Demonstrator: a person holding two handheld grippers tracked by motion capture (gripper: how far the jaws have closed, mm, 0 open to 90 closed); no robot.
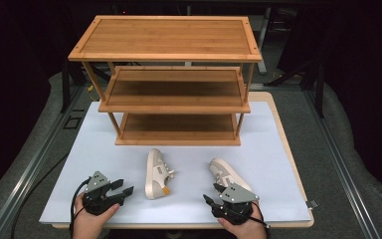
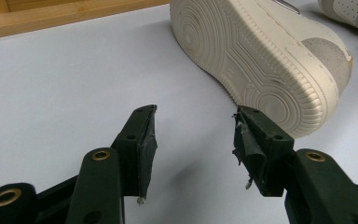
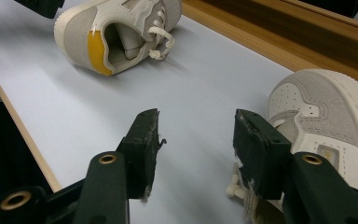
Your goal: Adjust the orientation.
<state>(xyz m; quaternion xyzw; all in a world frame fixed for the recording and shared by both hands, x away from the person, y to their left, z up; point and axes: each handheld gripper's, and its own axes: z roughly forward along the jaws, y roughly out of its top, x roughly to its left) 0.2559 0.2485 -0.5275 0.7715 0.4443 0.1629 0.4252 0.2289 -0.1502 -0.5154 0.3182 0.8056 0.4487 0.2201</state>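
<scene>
On the counter [image 1: 104,149], before the bamboo shoe rack [image 1: 174,107], one sneaker [image 1: 157,174] lay on its side and the other [image 1: 225,173] upright. Both the left gripper [image 1: 123,189] and right gripper [image 1: 210,194] gaped empty; a shallow pinch on the rounded sole could slip.

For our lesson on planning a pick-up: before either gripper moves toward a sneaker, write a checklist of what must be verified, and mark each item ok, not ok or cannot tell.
1. Left gripper jaws open with nothing between them: ok.
2. Right gripper jaws open with nothing between them: ok.
3. Left sneaker standing upright for an easy grip: not ok, it lies on its side, sole toward the left gripper.
4. Right sneaker upright on its sole: ok, though the right gripper hides its heel in the high view.
5. Bamboo shoe rack shelves free to take the pair: ok, all three tiers are bare.
6. Laces clear of the jaws: cannot tell for the right sneaker.
</scene>
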